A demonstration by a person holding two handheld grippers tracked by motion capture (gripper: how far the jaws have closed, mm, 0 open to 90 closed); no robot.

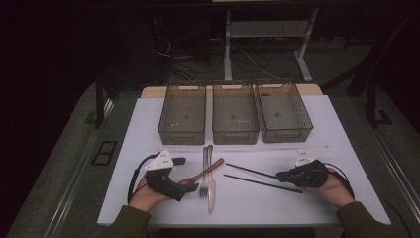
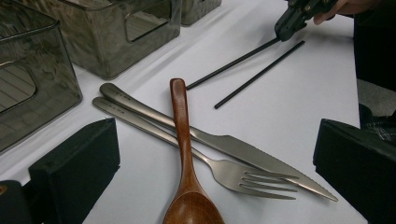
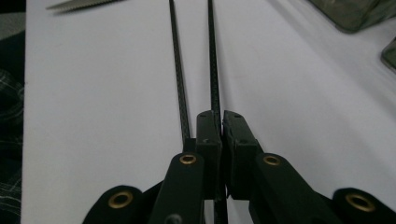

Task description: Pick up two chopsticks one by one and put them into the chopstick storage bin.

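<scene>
Spoon [image 1: 204,172] lies across fork [image 1: 204,171] and knife [image 1: 211,179], chopsticks [image 1: 261,177] to their right, bins [image 1: 235,113] behind

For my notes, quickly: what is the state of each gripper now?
Left gripper: open, jaws either side of the brown wooden spoon.
Right gripper: closed on one thin black chopstick.

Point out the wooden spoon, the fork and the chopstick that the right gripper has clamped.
wooden spoon [image 2: 181,121], left gripper view, middle of its handle.
fork [image 2: 233,172], left gripper view, neck just behind the tines.
clamped chopstick [image 3: 213,70], right gripper view, shaft ahead of the jaws.
right gripper [image 3: 221,122], right gripper view, between its fingertips.
</scene>
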